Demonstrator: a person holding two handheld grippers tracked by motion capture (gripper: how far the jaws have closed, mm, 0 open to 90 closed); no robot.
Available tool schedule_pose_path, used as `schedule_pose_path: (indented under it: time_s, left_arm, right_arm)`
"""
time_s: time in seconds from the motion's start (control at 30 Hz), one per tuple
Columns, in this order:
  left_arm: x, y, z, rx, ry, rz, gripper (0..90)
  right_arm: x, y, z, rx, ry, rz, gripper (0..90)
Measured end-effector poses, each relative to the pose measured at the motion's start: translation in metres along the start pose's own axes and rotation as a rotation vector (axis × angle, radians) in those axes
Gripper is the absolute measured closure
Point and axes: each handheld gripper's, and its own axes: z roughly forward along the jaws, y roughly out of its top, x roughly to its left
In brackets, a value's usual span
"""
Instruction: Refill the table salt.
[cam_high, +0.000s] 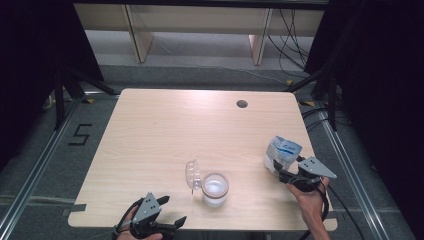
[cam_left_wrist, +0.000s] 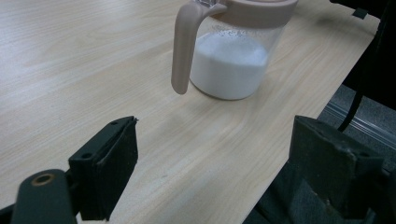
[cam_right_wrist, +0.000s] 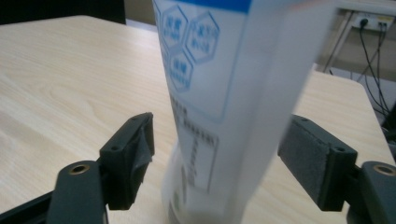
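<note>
A clear jar (cam_high: 215, 189) with a beige rim and handle holds white powder and stands near the table's front edge, its clear lid (cam_high: 193, 174) flipped up to the left. In the left gripper view the jar (cam_left_wrist: 231, 60) stands ahead of the jaws. My left gripper (cam_high: 167, 210) is open at the front left corner, with nothing between its jaws. A white and blue bag (cam_high: 281, 154) stands upright at the right side. My right gripper (cam_high: 280, 172) is open around the bag (cam_right_wrist: 224, 107), its pads (cam_right_wrist: 308, 161) a little apart from the sides.
The wooden table (cam_high: 165, 130) has a round cable hole (cam_high: 242, 104) at the back right. Its front edge (cam_left_wrist: 280, 177) runs close under my left gripper. Beyond the table are a grey floor, cables and wooden furniture legs.
</note>
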Motion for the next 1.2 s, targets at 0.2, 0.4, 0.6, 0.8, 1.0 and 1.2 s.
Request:
schedule_pose_path:
  time_s: [0.2,0.4,0.6,0.8,1.0,1.2]
  left_arm:
    - [0.000,0.000,0.000,0.001,0.001,0.000,15.4]
    - [0.002,0.001,0.000,-0.009,0.003,-0.007,15.4]
    - [0.007,0.004,-0.001,-0.023,0.014,-0.020,15.4]
    - [0.015,0.007,-0.001,-0.022,0.023,-0.042,15.5]
    - [0.020,0.010,-0.001,-0.028,0.036,-0.059,15.5]
    - [0.024,0.015,-0.001,-0.028,0.042,-0.054,15.6]
  right_arm:
    - [0.000,-0.002,-0.015,0.013,-0.007,0.019,26.0]
    - [0.006,-0.003,-0.030,0.025,-0.015,0.038,23.9]
    - [0.013,-0.002,-0.041,0.042,0.000,0.004,22.5]
    - [0.023,-0.005,-0.049,0.078,0.019,0.010,21.0]
    - [0.033,-0.006,-0.059,0.098,0.027,0.024,20.7]
    - [0.042,-0.008,-0.064,0.125,0.053,0.012,18.7]
